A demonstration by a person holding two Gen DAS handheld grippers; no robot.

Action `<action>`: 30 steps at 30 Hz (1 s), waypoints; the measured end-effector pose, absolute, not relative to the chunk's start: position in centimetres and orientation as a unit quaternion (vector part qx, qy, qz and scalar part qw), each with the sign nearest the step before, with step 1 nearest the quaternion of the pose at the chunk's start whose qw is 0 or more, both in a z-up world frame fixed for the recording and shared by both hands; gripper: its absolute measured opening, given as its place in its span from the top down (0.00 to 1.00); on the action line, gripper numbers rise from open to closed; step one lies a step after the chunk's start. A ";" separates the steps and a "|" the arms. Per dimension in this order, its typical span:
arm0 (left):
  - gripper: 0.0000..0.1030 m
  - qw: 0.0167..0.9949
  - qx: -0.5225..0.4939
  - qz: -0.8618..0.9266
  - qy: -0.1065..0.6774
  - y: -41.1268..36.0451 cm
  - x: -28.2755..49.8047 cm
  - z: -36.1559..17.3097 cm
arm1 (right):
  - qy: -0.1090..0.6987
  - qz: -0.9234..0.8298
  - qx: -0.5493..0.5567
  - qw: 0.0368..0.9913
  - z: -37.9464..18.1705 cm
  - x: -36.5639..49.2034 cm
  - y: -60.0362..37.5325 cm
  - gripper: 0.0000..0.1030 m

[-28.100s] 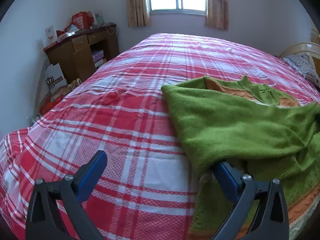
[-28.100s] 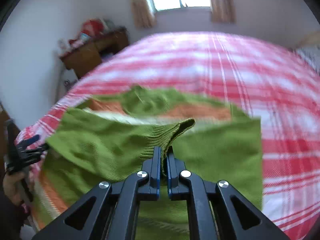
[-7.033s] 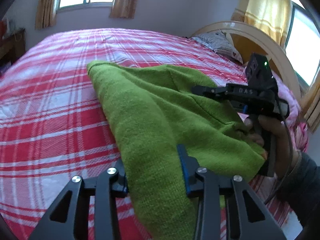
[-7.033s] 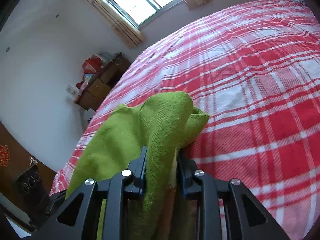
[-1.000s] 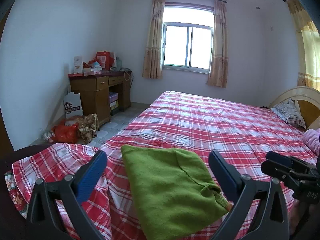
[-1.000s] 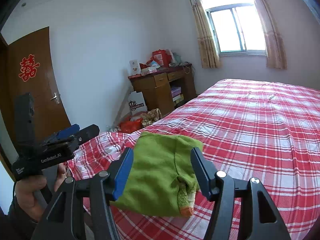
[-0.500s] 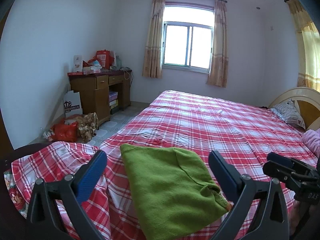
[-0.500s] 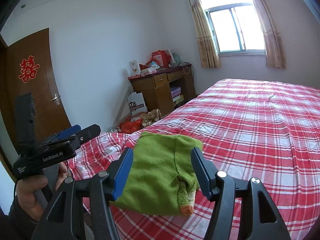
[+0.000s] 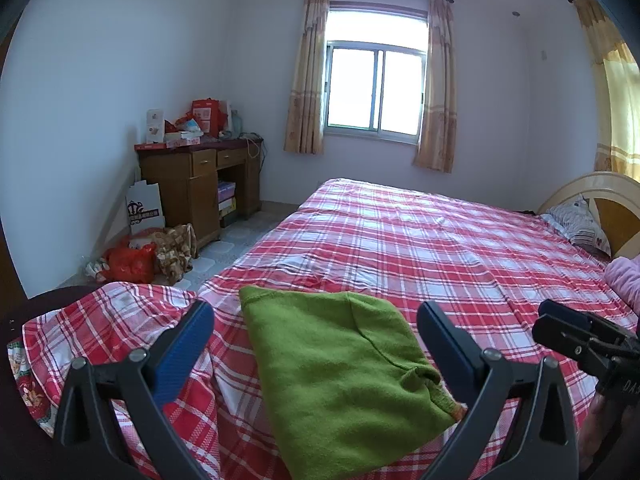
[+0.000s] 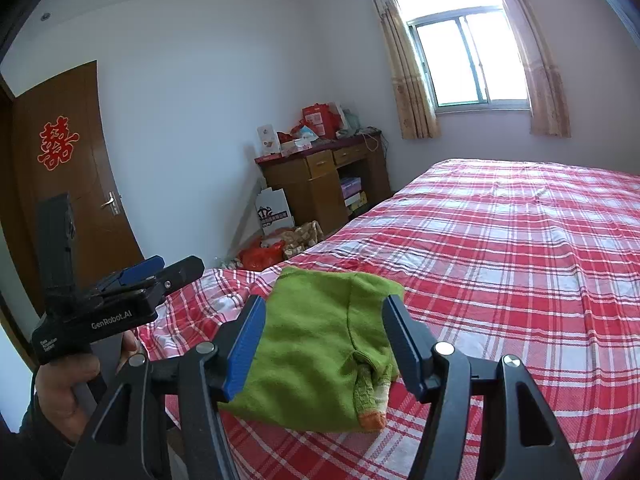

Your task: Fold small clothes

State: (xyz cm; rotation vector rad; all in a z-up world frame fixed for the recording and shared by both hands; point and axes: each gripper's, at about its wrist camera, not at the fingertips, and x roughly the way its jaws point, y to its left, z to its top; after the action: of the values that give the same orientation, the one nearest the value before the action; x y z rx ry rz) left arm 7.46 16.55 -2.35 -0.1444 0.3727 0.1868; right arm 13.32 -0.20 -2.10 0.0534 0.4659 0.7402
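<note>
Though gripped seconds ago, now lies folded: sweater [image 9: 340, 376] on bed [image 9: 460, 248] near its edge. Both let go, left gripper [image 9: 316, 344] and right gripper [image 10: 324, 340] spread wide, lifted clear. Folding probably finished.

- Left hand-held gripper [image 9: 314, 338]: jaws spread wide, blue pads facing each other, nothing between them; level, pointing forward.
- Same gripper seen from the right wrist view [image 10: 158, 270]: held low at the left, the left hand [image 10: 66, 384] wrapped round its grip.
- Right hand-held gripper [image 10: 324, 344]: jaws wide apart, nothing clamped.
- From the left wrist view it [image 9: 560, 326] sits at the far right edge, off to the side of the left one.
</note>
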 end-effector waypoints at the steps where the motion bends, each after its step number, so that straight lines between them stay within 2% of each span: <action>1: 0.00 0.976 -0.071 0.092 0.186 16.5 7.5 -2.5 | 0.225 0.358 0.025 0.906 -2.1 13.3 -0.1 0.40; 30: 0.00 0.972 -0.062 0.104 0.202 15.9 8.2 -2.5 | 0.194 0.349 0.024 0.917 -1.9 12.7 -0.9 0.39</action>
State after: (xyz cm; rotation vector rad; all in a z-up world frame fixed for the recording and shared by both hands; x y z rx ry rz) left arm 8.22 15.95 -2.46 -0.1251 0.4077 0.2096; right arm 12.69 -0.94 -1.91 0.0484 0.3990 0.7176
